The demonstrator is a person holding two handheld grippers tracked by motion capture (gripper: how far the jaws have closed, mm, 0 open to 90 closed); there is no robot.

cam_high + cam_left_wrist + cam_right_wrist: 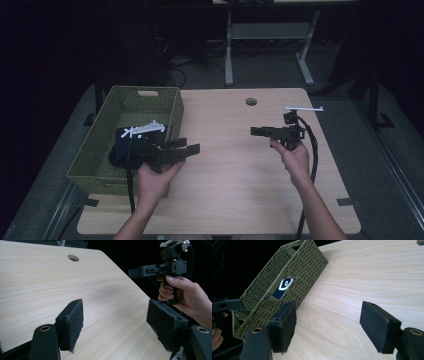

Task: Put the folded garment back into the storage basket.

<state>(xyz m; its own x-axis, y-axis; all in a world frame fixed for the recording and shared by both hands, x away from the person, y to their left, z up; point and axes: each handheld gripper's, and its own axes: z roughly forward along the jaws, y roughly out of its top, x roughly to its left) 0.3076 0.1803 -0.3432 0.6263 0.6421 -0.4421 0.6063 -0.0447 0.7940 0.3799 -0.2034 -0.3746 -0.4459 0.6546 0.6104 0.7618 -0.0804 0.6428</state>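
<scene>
My left gripper [193, 148] hovers at the right wall of a green woven basket [174, 107], its jaws open and pointing right across the wooden table [230, 185]. Its own view has the left gripper [115, 315] wide apart over bare wood, with nothing between the pads. My right gripper [256, 131] hangs over the right half of the table and points left, facing the other. The right gripper [328, 315] is open and holds nothing. In the left gripper view a hand holds the right gripper [133, 272] above the table's edge.
The basket [294, 267] stands on the table's left side, with a dark blue thing [120, 150] inside; its white print [284, 285] shows through the handle slot. A round cable hole [251, 101] lies near the far edge. Desk legs [228, 55] stand beyond the table.
</scene>
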